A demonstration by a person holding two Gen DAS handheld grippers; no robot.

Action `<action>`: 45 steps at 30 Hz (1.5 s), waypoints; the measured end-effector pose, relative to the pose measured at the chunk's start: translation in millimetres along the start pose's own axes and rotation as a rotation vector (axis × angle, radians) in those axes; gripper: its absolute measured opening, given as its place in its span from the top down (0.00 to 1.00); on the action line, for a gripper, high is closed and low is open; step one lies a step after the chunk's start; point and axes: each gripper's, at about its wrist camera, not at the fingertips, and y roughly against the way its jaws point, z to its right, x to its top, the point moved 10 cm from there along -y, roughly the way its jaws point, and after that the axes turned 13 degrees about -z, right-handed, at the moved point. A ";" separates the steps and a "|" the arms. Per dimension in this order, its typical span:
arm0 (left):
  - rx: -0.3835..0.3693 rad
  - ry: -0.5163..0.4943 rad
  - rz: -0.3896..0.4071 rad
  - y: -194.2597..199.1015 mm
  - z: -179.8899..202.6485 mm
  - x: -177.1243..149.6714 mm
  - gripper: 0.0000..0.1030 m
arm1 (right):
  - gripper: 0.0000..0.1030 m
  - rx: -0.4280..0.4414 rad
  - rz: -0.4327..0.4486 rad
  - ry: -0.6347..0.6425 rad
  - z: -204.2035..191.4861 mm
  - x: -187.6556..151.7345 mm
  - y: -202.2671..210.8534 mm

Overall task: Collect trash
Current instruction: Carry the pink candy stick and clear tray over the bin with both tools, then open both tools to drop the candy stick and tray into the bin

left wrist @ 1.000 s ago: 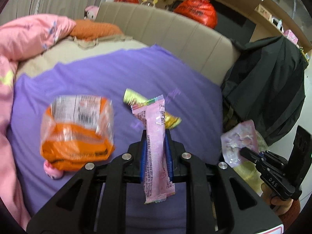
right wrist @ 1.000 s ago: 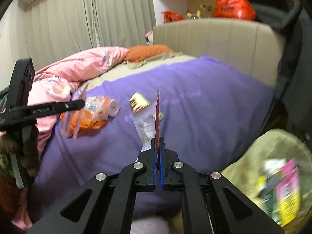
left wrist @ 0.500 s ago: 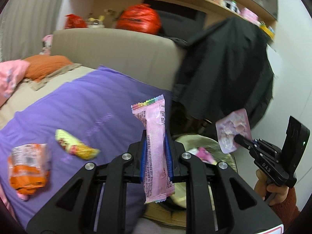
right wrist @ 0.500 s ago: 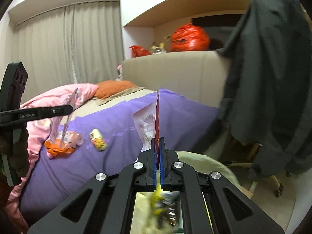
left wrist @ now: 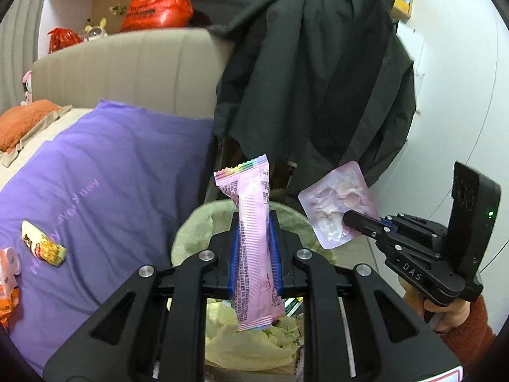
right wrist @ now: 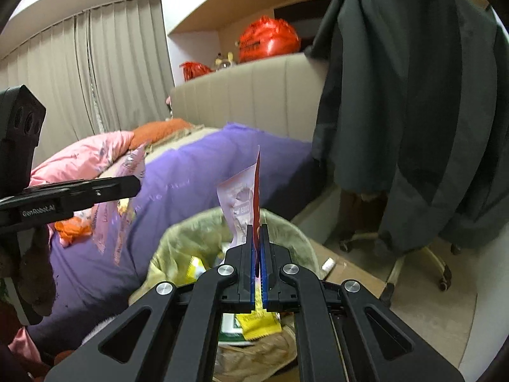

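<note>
With both wrists angled down over the lined trash bin (left wrist: pixel 197 222), each gripper carries a wrapper. Left gripper (left wrist: pixel 254 254): jaws clamped on a pink stick wrapper (left wrist: pixel 254 232), long axis running straight along the fingers, rainbow-edged end pointing up and away, lower end hanging below the pads over the bin's yellow-green liner. Right gripper (right wrist: pixel 258 248): jaws pressed together on a flat pale-pink pouch (right wrist: pixel 238 203), held edge-on in its own view, standing upright above the bin mouth; in the left view the same pouch (left wrist: pixel 337 203) shows its broad face, tilted, clamped at one edge. Bin already holds yellow and green packets (right wrist: pixel 257 323).

Further out on the purple bedspread (left wrist: pixel 111 175): a yellow snack wrapper (left wrist: pixel 43 243) lying diagonally, and an orange packet (left wrist: pixel 8 281) at frame edge, both well apart from the bin. Behind: black jacket (left wrist: pixel 318 79) draped over a chair, beige headboard (left wrist: pixel 127 70), red bags (left wrist: pixel 157 8) on the shelf.
</note>
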 end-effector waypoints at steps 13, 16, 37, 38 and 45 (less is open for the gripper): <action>0.043 -0.014 -0.163 -74.1 4.4 -38.2 0.85 | 0.95 0.027 -0.108 -0.022 11.1 -43.3 -43.1; 0.024 -0.009 -0.172 -78.7 4.2 -38.8 0.85 | 0.95 0.036 -0.123 -0.031 11.4 -49.0 -48.6; -0.058 0.071 -0.132 -62.1 -17.2 -41.5 0.51 | 0.63 -0.042 -0.155 -0.001 5.6 -56.6 -59.8; -0.055 0.075 -0.128 -60.1 -18.9 -41.1 0.50 | 0.59 -0.035 -0.149 0.002 3.0 -56.0 -58.0; -0.021 0.125 -0.100 -33.4 -46.7 -46.8 0.50 | 0.59 -0.053 -0.134 0.025 -9.1 -50.2 -49.4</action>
